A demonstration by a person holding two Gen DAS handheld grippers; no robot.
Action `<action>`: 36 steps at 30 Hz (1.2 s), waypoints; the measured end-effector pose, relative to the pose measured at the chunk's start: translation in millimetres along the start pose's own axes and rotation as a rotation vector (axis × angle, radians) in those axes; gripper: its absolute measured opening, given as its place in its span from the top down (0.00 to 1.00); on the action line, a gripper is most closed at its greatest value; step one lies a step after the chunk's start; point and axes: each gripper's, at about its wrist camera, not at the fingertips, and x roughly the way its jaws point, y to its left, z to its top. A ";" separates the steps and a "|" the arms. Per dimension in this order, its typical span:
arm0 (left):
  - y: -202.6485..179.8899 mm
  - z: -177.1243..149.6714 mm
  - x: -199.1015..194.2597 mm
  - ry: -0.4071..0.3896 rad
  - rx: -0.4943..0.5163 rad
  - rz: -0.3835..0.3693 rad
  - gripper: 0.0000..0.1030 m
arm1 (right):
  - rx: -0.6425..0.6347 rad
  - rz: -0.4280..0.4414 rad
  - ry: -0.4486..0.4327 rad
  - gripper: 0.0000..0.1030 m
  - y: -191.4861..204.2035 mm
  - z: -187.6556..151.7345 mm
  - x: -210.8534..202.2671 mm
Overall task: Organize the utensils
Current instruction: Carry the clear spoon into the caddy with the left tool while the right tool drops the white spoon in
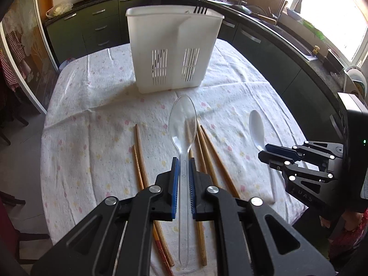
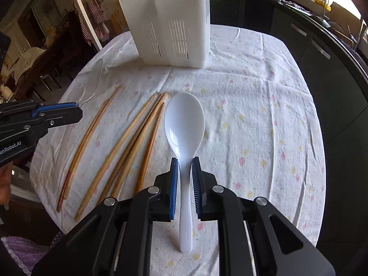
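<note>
Both tongs clamped: our L gripper [image 1: 183, 161] grips clear plastic spoon [image 1: 182, 124], R gripper [image 2: 184, 161] grips white plastic spoon [image 2: 184, 119], w/ wooden chopsticks [image 2: 128, 142] between.

Two spoons (one clear [image 1: 182, 124], one white [image 2: 184, 124]), six wooden chopsticks [image 2: 119, 151], one white utensil holder [image 1: 172, 46]

Right gripper [image 2: 184, 161] clamped on white spoon [image 2: 184, 124] handle, bowl fwd. Chopsticks [image 2: 128, 147] just left on bench [image 2: 264, 119]; white caddy [image 2: 170, 23] at back.
</note>
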 end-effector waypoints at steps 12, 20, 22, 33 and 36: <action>8.3 136.6 -81.3 -0.486 -0.010 -0.051 0.92 | 0.046 0.093 -0.220 0.87 -6.8 41.4 -64.9; 7.7 196.5 -69.0 -0.660 0.003 -0.026 0.92 | 0.055 0.115 -0.249 0.87 -12.0 53.9 -75.5; 9.4 202.7 -55.0 -0.669 0.007 0.001 0.92 | 0.055 0.117 -0.255 0.87 -11.9 57.0 -76.2; 33.5 200.4 18.3 -0.623 -0.012 0.043 0.92 | 0.054 0.128 -0.348 0.87 -7.2 103.0 -88.2; 36.9 200.4 25.3 -0.635 -0.017 0.033 0.92 | 0.061 0.136 -0.378 0.87 -5.0 124.6 -91.1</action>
